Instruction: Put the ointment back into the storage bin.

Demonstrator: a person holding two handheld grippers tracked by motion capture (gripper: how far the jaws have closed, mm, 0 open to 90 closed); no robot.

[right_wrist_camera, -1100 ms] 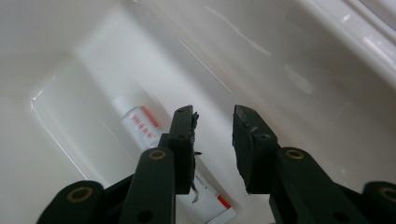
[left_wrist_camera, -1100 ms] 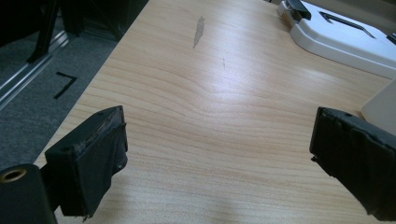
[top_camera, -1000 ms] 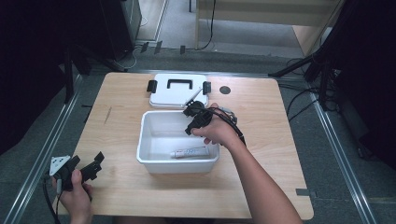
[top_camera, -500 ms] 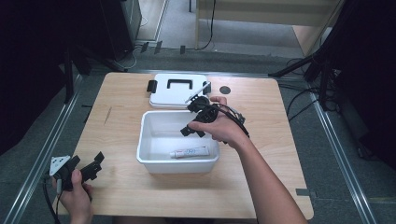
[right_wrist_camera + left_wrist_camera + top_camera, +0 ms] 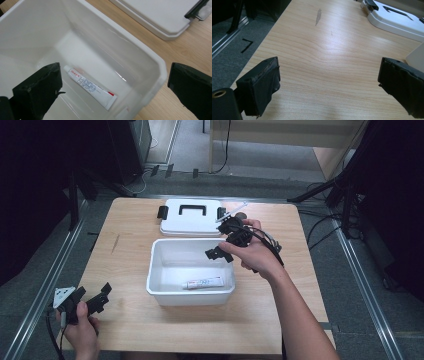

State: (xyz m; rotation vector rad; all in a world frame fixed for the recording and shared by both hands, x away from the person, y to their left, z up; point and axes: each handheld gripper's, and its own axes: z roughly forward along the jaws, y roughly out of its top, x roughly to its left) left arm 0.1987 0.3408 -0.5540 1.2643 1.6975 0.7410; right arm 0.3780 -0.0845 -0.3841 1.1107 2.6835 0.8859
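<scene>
In the white bin (image 5: 165,285), a white tube (image 5: 204,283)

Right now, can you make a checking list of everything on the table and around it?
Surface: wooden table, one dark scuff on the left side.
Job's things: open white bin in the middle; a white tube lies flat on its floor. White lid with a black handle lies flat behind the bin.
Clutter: nothing seen.
Grippers: left gripper open, near the table's front left corner, holding nothing. Right gripper open, above the bin's back right part, holding nothing.
Cables: black cable loops over the right hand; another trails from the left gripper.
Surroundings: grey floor, metal rails on both sides, dark stands behind.
</scene>
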